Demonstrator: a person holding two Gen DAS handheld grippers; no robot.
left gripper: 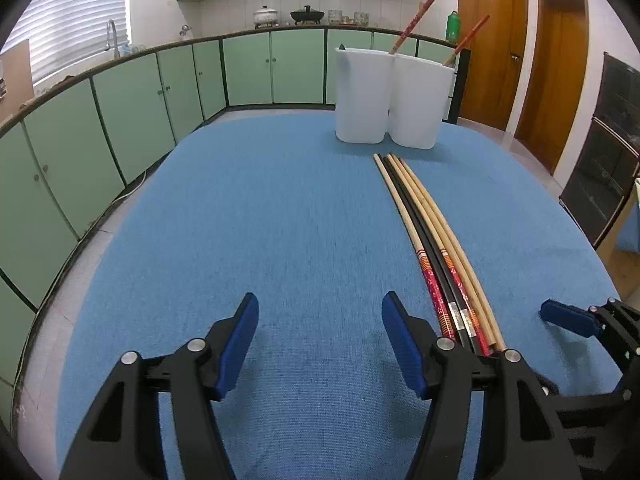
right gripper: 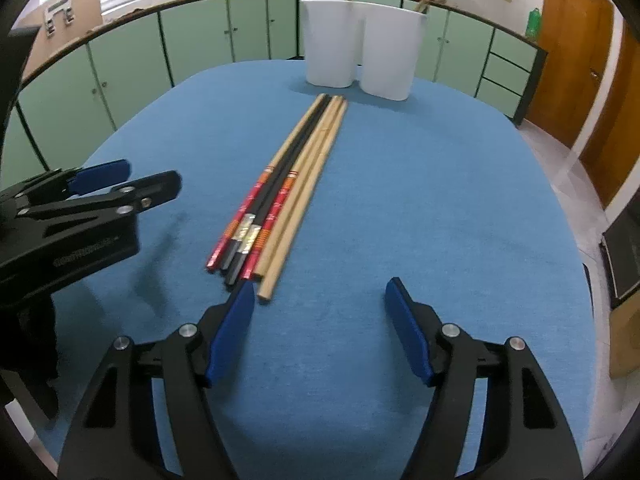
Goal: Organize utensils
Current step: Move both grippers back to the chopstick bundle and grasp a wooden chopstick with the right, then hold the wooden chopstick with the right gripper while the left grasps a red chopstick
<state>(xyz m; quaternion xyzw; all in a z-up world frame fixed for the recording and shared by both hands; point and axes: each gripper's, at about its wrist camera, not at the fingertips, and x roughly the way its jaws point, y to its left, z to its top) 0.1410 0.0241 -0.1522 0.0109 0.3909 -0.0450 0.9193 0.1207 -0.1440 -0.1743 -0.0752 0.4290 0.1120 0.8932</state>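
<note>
Several chopsticks [left gripper: 430,236] lie side by side on the blue cloth; some are plain wood, some black, some red-patterned. They also show in the right wrist view [right gripper: 292,184]. Two white cups [left gripper: 390,98] stand together at the far edge, each with one red chopstick [left gripper: 414,22] in it; the cups also show in the right wrist view [right gripper: 360,46]. My left gripper [left gripper: 320,316] is open and empty, just left of the chopsticks' near ends. My right gripper [right gripper: 320,304] is open and empty, just right of those near ends.
The blue-covered table [left gripper: 260,220] has green kitchen cabinets [left gripper: 120,112] to the left and behind. Wooden doors [left gripper: 520,60] and a dark cabinet [left gripper: 608,152] are on the right. My left gripper [right gripper: 80,200] appears at the left of the right wrist view.
</note>
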